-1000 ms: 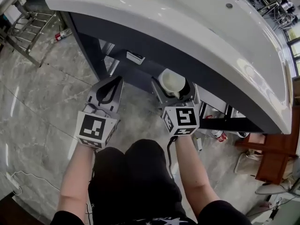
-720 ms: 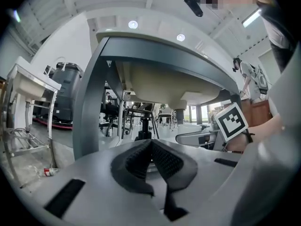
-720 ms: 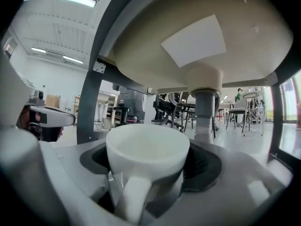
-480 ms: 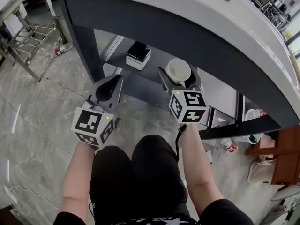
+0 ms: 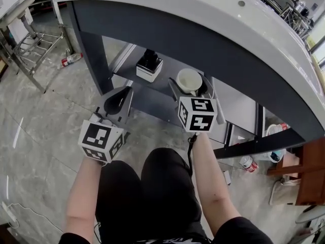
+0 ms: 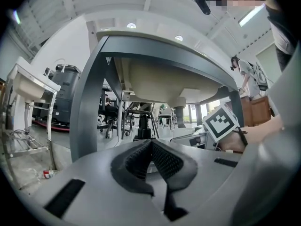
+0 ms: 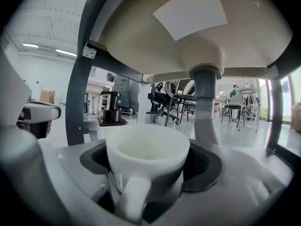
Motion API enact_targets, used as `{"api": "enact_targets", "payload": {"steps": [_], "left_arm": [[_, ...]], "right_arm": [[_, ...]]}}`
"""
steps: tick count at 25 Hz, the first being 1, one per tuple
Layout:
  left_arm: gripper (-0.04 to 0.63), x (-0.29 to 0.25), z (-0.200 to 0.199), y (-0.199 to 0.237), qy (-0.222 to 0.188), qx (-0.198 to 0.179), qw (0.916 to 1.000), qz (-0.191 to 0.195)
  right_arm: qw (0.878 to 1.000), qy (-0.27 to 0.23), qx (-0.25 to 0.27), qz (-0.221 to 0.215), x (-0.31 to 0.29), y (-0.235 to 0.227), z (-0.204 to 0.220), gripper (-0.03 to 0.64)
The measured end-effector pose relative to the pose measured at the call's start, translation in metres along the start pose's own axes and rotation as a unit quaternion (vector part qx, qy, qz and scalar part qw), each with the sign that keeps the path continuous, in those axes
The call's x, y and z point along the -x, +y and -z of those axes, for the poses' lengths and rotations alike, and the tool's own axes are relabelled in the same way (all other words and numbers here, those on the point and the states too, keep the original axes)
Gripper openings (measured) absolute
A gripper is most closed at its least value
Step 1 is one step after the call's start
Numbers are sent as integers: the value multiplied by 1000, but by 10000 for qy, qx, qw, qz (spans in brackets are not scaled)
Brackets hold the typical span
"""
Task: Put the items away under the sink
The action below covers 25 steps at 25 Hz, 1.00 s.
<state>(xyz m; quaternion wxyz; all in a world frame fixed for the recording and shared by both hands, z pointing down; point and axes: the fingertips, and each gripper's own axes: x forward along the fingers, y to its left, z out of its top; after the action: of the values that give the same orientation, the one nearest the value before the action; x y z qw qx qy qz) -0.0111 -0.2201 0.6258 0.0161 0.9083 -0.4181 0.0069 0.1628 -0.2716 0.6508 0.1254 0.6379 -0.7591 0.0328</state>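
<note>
Fingers [image 7: 207, 166] of the right gripper [image 5: 190, 84] clamp the white cup [image 7: 148, 157] upright at mid-frame, likely bound for the under-sink shelf [image 5: 163, 81]; the left gripper [image 5: 118, 100] sits closed and empty.

I record a shelf [image 5: 170, 70] beneath the sink [image 5: 213, 19]. On it, toward the sink's left leg, stands a small box [image 5: 149, 67]. The cup [image 5: 189, 79] sits between the jaws of my right gripper [image 5: 192, 85], under the sink's front edge and right of the box. My left gripper [image 5: 120, 96] is before the sink, left of the cup. The drain pipe [image 7: 205, 107] hangs from the sink behind the cup.
</note>
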Motion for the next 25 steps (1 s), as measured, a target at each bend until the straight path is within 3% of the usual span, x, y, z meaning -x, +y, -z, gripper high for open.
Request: {"api": "enact_targets", "payload": {"steps": [10, 17, 25], "left_arm": [[9, -2, 7, 1, 22, 72, 10000, -18], [9, -1, 11, -2, 64, 54, 9999, 74], [9, 2, 12, 5, 67, 55, 10000, 8]], "right_arm": [[9994, 194, -71, 291, -6, -6, 3, 405], [9964, 330, 539, 557, -10, 1, 8, 422], [9947, 445, 690, 618, -9, 0, 11, 480]]}}
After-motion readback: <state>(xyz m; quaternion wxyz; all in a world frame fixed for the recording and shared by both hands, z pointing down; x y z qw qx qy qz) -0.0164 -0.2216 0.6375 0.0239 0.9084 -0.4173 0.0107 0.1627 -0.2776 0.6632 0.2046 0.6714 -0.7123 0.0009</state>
